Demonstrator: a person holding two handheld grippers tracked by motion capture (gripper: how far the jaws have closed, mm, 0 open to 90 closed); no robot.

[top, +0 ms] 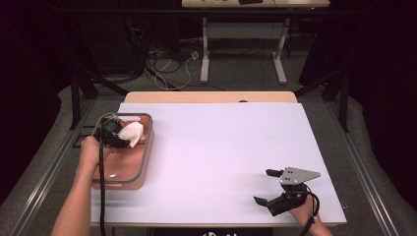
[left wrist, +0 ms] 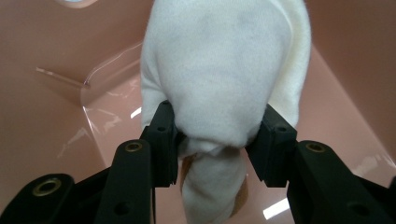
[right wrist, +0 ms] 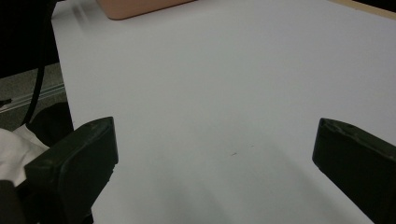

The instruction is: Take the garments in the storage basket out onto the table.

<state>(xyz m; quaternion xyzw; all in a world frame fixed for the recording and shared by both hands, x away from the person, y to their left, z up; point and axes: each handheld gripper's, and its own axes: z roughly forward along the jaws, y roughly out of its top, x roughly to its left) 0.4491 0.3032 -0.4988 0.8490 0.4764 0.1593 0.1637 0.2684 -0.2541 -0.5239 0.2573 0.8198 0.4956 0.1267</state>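
My left tongs (left wrist: pixel 217 135) clamp the white cloth (left wrist: pixel 224 79) inside the pink tub (top: pixel 145 162) at the worktop's (top: pixel 221 147) left edge. Keep the pinch firm and move the cloth slowly, clear of the rim. My right tongs (top: pixel 268 187) hang open, well apart.
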